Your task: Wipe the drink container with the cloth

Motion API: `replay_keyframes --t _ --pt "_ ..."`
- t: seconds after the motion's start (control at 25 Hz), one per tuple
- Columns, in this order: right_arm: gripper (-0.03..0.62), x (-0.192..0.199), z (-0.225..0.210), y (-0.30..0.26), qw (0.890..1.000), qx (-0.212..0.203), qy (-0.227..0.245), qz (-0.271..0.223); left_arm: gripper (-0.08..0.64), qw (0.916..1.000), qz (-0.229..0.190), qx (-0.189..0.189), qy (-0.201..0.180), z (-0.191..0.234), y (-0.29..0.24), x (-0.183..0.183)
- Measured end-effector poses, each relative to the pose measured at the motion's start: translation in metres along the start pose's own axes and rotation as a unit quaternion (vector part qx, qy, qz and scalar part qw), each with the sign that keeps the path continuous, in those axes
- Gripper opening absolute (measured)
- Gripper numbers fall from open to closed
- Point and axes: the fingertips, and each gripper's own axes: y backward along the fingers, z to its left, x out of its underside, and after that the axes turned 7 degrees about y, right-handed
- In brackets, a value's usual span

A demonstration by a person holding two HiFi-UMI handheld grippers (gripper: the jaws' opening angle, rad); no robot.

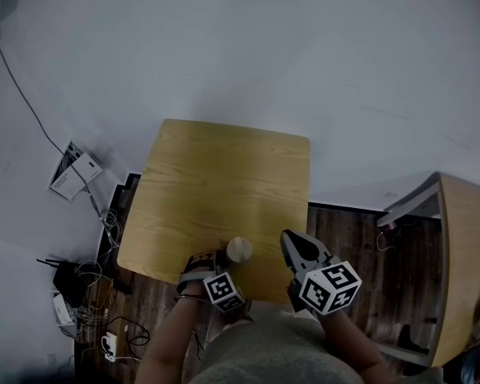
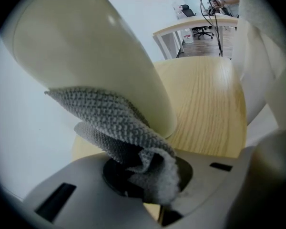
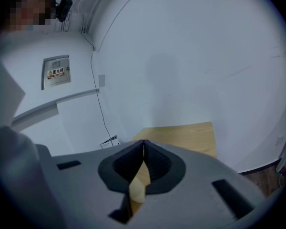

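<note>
Step in hand: we judge the wiping itself is under way, with the cloth (image 2: 109, 116) laid against the pale side of the drink container (image 2: 86, 46)
Drink container: in the head view it (image 1: 239, 250) stands at the near edge of the wooden table (image 1: 224, 174), between our two grippers; we cannot see from here whether it has a lid
Left gripper: the left gripper (image 2: 150, 178) is clenched on a bunched corner of the grey knitted cloth, and the free part of the cloth fans up onto the container's wall; in the head view this gripper (image 1: 202, 264) sits just beside the container, on its left
Right gripper: the right gripper (image 3: 143, 147) has its jaws pressed together with nothing between them, and only table and wall show beyond; in the head view it (image 1: 292, 245) is near the container on its right, not touching it
Next move: we think the cloth has to be drawn along or around the wall with light pressure, and since nothing steadies the container, a hard push could tip it or slide it off the near edge
Progress: we cannot tell how much of the surface has been covered
Count: one drink container, one cloth, two grippers, one table in use, and one second desk (image 1: 464, 270) well apart at the right
</note>
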Motion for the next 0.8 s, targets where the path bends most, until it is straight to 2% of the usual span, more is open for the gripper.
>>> replay_keyframes --t 0.28,0.56,0.8 --pt "0.0 0.002 0.003 0.005 1.0 0.002 0.001 -0.002 0.018 0.9999 -0.005 -0.003 0.015 0.001 0.004 0.0" --pt "0.0 0.012 0.014 0.016 1.0 0.004 -0.005 -0.003 0.018 0.9957 -0.041 -0.034 0.076 0.028 0.038 -0.008" --pt "0.0 0.021 0.042 0.03 1.0 -0.001 -0.01 -0.008 0.018 0.9868 -0.085 -0.056 0.126 0.041 0.081 -0.007"
